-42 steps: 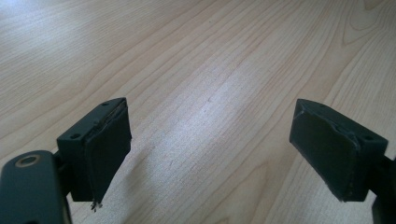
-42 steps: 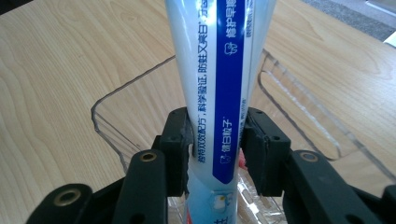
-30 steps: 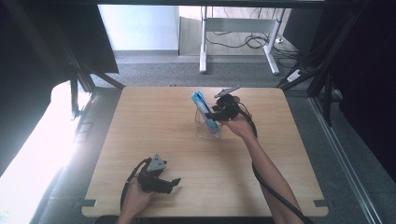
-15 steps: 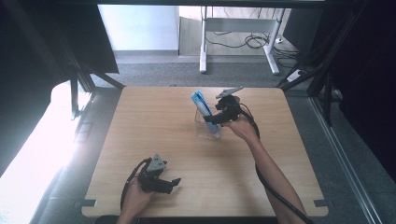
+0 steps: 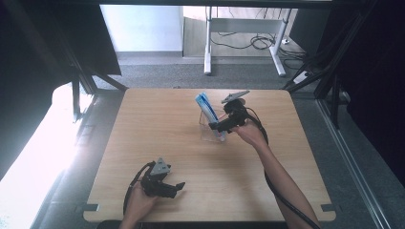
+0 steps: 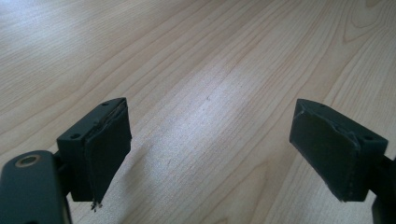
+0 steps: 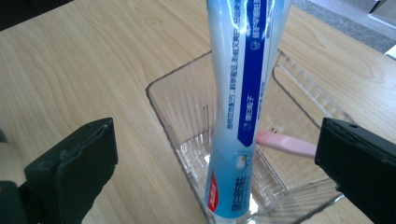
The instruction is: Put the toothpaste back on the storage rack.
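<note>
Your right gripper (image 7: 215, 172) jaws just opened wide, toothpaste tube (image 7: 243, 107) standing loose between them in clear holder (image 7: 173, 116) near table (image 5: 143, 133) far edge; left gripper (image 6: 210, 158) spread, holding nothing.

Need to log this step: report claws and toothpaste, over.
Right claw just opened, toothpaste standing free in clear holder. Left claw open, empty. Nothing blocking.

Table (image 7: 93, 60) is pale wood-grain, smooth with a soft sheen. On it, the holder (image 7: 187, 112) is clear ribbed glossy plastic; inside stand a glossy blue-white plastic toothpaste tube (image 7: 238, 93) and a matt pink toothbrush handle (image 7: 285, 143). Gripper pads (image 6: 109, 149) look matt black, rubbery, slightly frayed.
</note>
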`<state>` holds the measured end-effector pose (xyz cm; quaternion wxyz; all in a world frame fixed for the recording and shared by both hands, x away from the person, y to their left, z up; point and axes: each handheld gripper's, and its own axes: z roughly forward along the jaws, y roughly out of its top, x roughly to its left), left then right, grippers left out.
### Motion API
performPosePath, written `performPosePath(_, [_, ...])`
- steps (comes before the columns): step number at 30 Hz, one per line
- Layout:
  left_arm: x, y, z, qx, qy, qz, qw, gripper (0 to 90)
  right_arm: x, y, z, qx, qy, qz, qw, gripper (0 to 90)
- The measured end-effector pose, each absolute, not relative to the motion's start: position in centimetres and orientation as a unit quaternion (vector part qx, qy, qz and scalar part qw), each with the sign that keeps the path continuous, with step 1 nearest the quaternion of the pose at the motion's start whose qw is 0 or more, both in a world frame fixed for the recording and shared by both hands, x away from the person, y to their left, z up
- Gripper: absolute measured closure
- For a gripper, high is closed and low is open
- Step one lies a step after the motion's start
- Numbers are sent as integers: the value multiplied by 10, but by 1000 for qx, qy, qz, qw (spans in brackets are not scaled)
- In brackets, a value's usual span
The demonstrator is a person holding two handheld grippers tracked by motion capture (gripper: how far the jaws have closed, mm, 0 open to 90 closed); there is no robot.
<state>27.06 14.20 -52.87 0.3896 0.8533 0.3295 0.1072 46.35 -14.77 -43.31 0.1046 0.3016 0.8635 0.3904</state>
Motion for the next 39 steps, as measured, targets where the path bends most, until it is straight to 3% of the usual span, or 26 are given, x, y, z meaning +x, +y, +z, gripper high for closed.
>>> performPosePath(39, [270, 142, -528, 851, 330, 104, 396, 129, 402, -184, -441, 297, 864, 390, 112, 0])
